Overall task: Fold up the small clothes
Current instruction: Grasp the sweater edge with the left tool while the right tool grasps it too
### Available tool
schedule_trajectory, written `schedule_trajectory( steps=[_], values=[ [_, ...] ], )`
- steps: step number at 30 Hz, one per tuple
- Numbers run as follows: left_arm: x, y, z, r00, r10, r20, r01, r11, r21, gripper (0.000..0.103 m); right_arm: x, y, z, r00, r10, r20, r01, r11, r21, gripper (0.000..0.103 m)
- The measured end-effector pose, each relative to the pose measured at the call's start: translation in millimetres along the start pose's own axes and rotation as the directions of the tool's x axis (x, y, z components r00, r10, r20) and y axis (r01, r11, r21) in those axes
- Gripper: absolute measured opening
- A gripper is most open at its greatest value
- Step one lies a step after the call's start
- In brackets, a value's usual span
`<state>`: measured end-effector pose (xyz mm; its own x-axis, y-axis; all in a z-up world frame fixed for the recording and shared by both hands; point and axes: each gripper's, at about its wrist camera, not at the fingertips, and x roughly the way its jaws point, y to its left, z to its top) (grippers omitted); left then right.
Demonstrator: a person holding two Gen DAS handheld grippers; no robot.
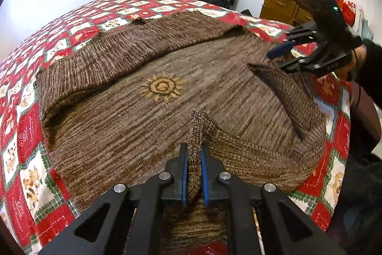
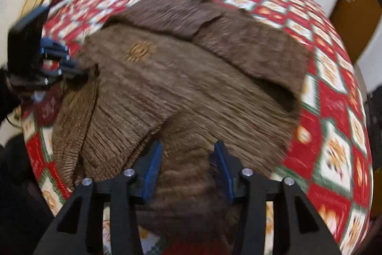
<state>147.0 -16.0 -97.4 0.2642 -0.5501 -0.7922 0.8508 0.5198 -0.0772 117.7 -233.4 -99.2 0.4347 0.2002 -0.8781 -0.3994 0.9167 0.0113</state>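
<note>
The left wrist view shows the sun motif (image 1: pixel 162 86) of the brown knitted sweater (image 1: pixel 214 87) sharply; the right wrist view is blurred. The sweater lies on the quilted bed (image 1: pixel 31 126). The left hand-held gripper (image 1: pixel 193 154) pinches a sweater fold; the right hand-held gripper (image 2: pixel 188 152) stands half open over knit, apparently unclamped.
</note>
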Motion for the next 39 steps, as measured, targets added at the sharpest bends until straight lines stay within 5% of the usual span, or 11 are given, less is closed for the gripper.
schedule_trajectory(
  steps=[8, 9, 11, 12, 16, 18, 24, 32, 39],
  values=[
    [16, -1, 6, 0.999, 0.012, -0.051, -0.009, 0.999, 0.044, 0.013, 17, 13, 1, 1.000, 0.004, -0.001, -0.004, 0.998, -0.060, 0.055],
    [17, -2, 7, 0.999, 0.004, -0.052, -0.002, 0.999, 0.047, 0.014, 16, 14, 0, 1.000, 0.003, -0.001, -0.003, 0.998, -0.062, 0.053],
    [18, -2, 8, 0.999, -0.012, -0.051, 0.014, 0.999, 0.046, 0.018, 12, 17, -3, 1.000, 0.009, -0.009, -0.009, 0.998, -0.069, 0.021],
    [19, -2, 8, 0.999, -0.018, -0.050, 0.021, 0.999, 0.043, 0.023, 9, 19, -5, 1.000, 0.016, -0.019, -0.017, 0.997, -0.077, 0.014],
    [18, -11, 6, 0.999, 0.021, -0.035, -0.019, 0.997, 0.073, 0.024, 0, 27, -5, 1.000, 0.006, -0.006, -0.007, 0.997, -0.071, 0.012],
    [13, -13, 5, 1.000, 0.026, -0.018, -0.024, 0.998, 0.062, 0.009, -12, 24, -6, 0.999, 0.017, 0.037, -0.016, 1.000, -0.025, 0.012],
    [-20, -2, 5, 0.995, 0.035, 0.097, -0.033, 0.999, -0.019, 0.008, -60, 3, -6, 0.981, 0.012, 0.195, -0.041, 0.989, 0.142, 0.012],
    [-75, 32, 14, 0.946, 0.151, 0.286, -0.098, 0.977, -0.192, 0.008, -85, -21, 4, 0.941, -0.067, 0.331, -0.046, 0.946, 0.321, 0.012],
    [-87, 65, 17, 0.912, 0.252, 0.322, -0.142, 0.934, -0.328, 0.008, -95, -34, 13, 0.905, -0.197, 0.377, 0.024, 0.909, 0.417, 0.012]
  ],
)
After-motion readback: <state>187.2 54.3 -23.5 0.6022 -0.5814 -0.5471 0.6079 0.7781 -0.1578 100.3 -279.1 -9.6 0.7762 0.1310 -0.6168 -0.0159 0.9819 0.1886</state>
